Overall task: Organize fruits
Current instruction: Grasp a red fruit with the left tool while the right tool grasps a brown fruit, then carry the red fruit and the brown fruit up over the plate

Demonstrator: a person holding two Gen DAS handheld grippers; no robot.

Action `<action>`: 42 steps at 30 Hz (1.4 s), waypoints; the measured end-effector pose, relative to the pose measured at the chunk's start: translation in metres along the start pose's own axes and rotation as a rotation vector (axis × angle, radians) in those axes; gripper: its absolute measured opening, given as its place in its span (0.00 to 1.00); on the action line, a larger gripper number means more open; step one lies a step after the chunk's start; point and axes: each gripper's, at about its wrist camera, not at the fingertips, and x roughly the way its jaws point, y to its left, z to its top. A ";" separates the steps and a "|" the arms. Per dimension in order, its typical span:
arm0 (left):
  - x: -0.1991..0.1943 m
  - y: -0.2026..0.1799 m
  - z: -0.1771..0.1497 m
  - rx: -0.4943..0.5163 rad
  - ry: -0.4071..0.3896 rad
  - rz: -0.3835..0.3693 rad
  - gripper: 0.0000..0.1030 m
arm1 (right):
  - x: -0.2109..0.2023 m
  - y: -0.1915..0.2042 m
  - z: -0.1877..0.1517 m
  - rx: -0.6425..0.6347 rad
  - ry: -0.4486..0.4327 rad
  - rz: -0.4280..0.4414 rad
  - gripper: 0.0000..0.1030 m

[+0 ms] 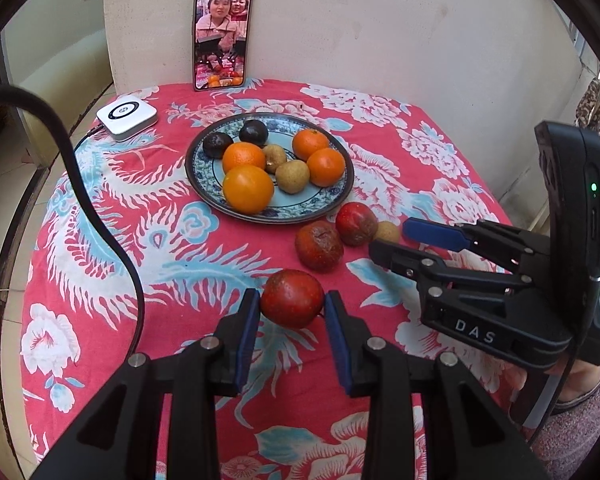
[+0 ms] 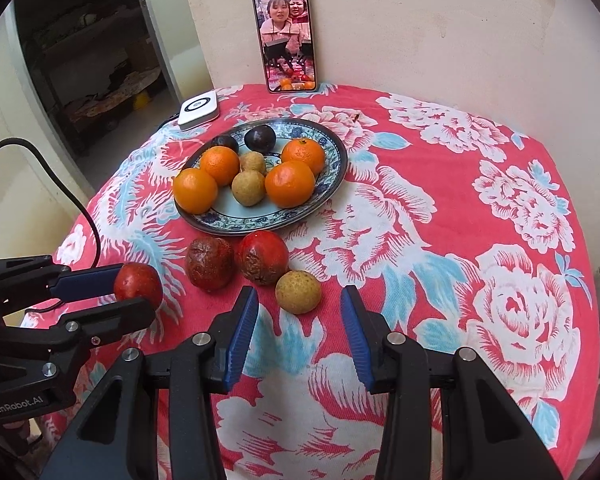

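A blue patterned plate holds several oranges, two tan round fruits and two dark plums. On the cloth in front of it lie two red wrinkled fruits and a tan fruit. My left gripper is shut on a third red fruit near the table's front. My right gripper is open, its fingers either side of the tan fruit and just short of it.
A phone leans on the wall at the back. A white puck-shaped device with a cable sits back left. A black cable hangs over the table's left edge. The floral cloth covers the round table.
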 end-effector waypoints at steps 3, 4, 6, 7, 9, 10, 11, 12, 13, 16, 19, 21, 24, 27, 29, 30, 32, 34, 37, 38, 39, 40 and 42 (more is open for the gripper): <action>0.000 0.005 0.000 -0.011 -0.003 0.010 0.34 | 0.003 0.001 0.001 0.000 0.001 0.000 0.43; -0.001 0.007 0.000 -0.013 -0.004 0.014 0.34 | 0.003 0.001 0.001 0.000 0.002 0.001 0.43; -0.001 0.009 0.000 -0.016 -0.006 0.022 0.34 | 0.005 0.001 0.001 0.000 0.003 0.003 0.43; 0.000 0.010 0.000 -0.019 -0.007 0.024 0.34 | 0.006 0.001 0.001 0.000 0.003 0.004 0.43; -0.001 0.012 0.000 -0.025 -0.007 0.025 0.34 | 0.007 0.002 0.001 -0.006 -0.001 0.000 0.39; -0.001 0.013 0.000 -0.027 -0.008 0.026 0.34 | 0.007 0.002 0.001 -0.007 -0.003 -0.001 0.38; -0.001 0.014 0.000 -0.029 -0.010 0.028 0.34 | 0.007 0.002 0.002 -0.007 -0.004 -0.001 0.36; -0.001 0.015 0.000 -0.031 -0.011 0.029 0.34 | 0.007 0.002 0.002 -0.008 -0.006 -0.003 0.34; -0.002 0.016 0.000 -0.034 -0.012 0.030 0.34 | 0.008 0.002 0.002 -0.010 -0.007 -0.006 0.33; -0.003 0.018 0.000 -0.039 -0.014 0.033 0.34 | 0.008 0.002 0.003 -0.014 -0.010 -0.016 0.27; -0.003 0.019 0.000 -0.043 -0.017 0.033 0.34 | 0.008 0.002 0.003 -0.016 -0.011 -0.016 0.25; -0.003 0.019 0.000 -0.044 -0.017 0.032 0.34 | 0.008 0.002 0.003 -0.013 -0.010 -0.014 0.25; -0.004 0.019 -0.001 -0.043 -0.019 0.032 0.34 | 0.006 0.002 0.002 -0.011 -0.010 -0.011 0.25; -0.004 0.019 -0.001 -0.044 -0.019 0.032 0.34 | 0.002 0.003 0.000 -0.013 -0.014 -0.010 0.25; -0.004 0.019 -0.001 -0.044 -0.020 0.032 0.34 | -0.002 0.004 -0.002 -0.012 -0.018 -0.008 0.25; -0.004 0.019 -0.001 -0.044 -0.020 0.032 0.34 | -0.003 0.004 -0.002 -0.012 -0.019 -0.008 0.25; -0.004 0.019 -0.001 -0.044 -0.021 0.031 0.34 | -0.006 0.005 -0.003 -0.014 -0.023 -0.006 0.25; -0.005 0.019 0.000 -0.044 -0.023 0.032 0.34 | -0.009 0.006 -0.004 -0.015 -0.027 -0.006 0.25; -0.007 0.019 0.000 -0.044 -0.029 0.032 0.34 | -0.012 0.006 -0.004 -0.013 -0.034 -0.004 0.25; -0.007 0.019 0.001 -0.044 -0.031 0.032 0.34 | -0.014 0.007 -0.004 -0.013 -0.038 -0.004 0.25; -0.008 0.019 0.001 -0.044 -0.033 0.032 0.34 | -0.016 0.007 -0.004 -0.013 -0.042 -0.004 0.25; -0.009 0.019 0.002 -0.043 -0.035 0.032 0.34 | -0.017 0.008 -0.003 -0.013 -0.045 -0.005 0.25; -0.009 0.020 0.003 -0.043 -0.040 0.032 0.34 | -0.020 0.009 -0.002 -0.014 -0.053 -0.003 0.25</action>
